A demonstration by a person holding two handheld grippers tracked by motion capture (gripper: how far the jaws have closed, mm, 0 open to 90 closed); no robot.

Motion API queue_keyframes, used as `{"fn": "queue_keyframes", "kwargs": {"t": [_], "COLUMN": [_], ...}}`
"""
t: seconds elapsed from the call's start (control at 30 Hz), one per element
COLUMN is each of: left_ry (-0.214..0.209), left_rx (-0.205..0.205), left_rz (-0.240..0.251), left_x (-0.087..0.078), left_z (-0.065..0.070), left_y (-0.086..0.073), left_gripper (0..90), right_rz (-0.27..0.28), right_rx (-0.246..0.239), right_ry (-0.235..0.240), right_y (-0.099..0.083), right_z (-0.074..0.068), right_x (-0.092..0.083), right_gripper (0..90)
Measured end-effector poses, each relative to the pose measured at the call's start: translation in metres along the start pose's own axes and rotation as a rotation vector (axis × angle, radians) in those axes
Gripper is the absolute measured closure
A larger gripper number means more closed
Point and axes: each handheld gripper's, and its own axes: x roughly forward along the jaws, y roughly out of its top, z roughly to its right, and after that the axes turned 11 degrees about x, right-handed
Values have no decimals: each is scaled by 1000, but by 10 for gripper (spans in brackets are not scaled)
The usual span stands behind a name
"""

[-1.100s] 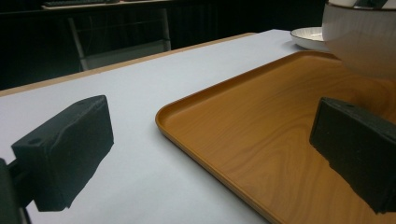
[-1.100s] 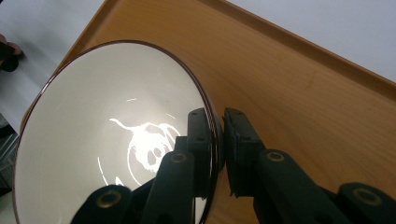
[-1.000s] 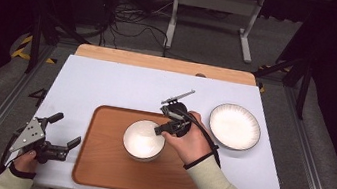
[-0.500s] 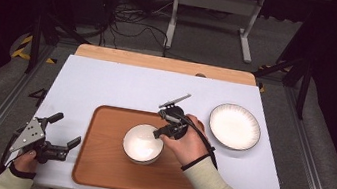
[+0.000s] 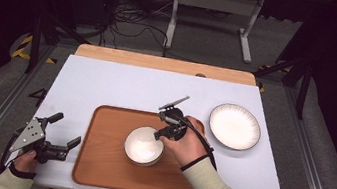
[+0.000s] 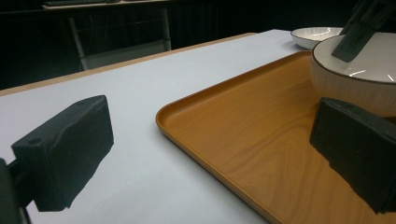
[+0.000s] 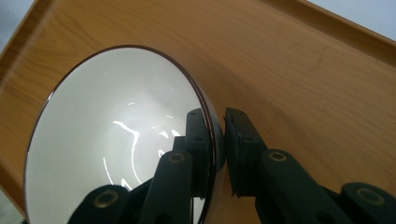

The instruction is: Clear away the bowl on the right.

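Pinching the bowl [image 7: 116, 140] rim at frame centre with my right gripper [image 7: 215, 140], I'd lift level; left gripper [image 5: 62, 132] idles, jaws apart.

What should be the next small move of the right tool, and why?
Probably open the right tool slightly and draw it back: its jaws pinch the rim of the white bowl, which appears to rest on the wooden tray. The left tool is open beside it.

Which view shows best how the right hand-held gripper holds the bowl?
The right gripper view: the right hand-held gripper pinches the bowl rim, one jaw inside, one outside. The high view shows this grip small; the left gripper view shows one jaw above the bowl.
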Motion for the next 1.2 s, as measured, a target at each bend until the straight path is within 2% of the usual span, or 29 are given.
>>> {"fn": "queue_keyframes", "kwargs": {"t": [0.07,0.3,0.43,0.5,0.53,0.6,0.83,1.17,1.2], "left_ry": [-1,0,1,-1,0,0,2,3,3], "left_rx": [2,1,1,0,0,1,0,-3,-3], "left_rz": [-2,-1,0,-1,-3,-1,0,1,1], "left_x": [0,0,0,0,0,0,0,0,0], "left_z": [0,0,0,0,0,0,0,0,0], "left_y": [0,0,0,0,0,0,0,0,0], "left_gripper": [3,3,3,3,3,3,3,3,3], "right_rz": [0,-8,-3,13,41,46,115,282,282], "right_rx": [10,-3,-24,-32,-44,-50,-92,-218,-218], "right_ry": [0,6,-3,6,22,22,44,96,96], "right_y": [0,0,-2,-3,-3,-3,-6,-15,-15], "right_z": [1,5,8,9,11,12,13,10,10], "right_x": [0,2,4,4,2,1,-12,-35,-35], "right_gripper": [804,806,773,748,711,698,620,534,534]}}
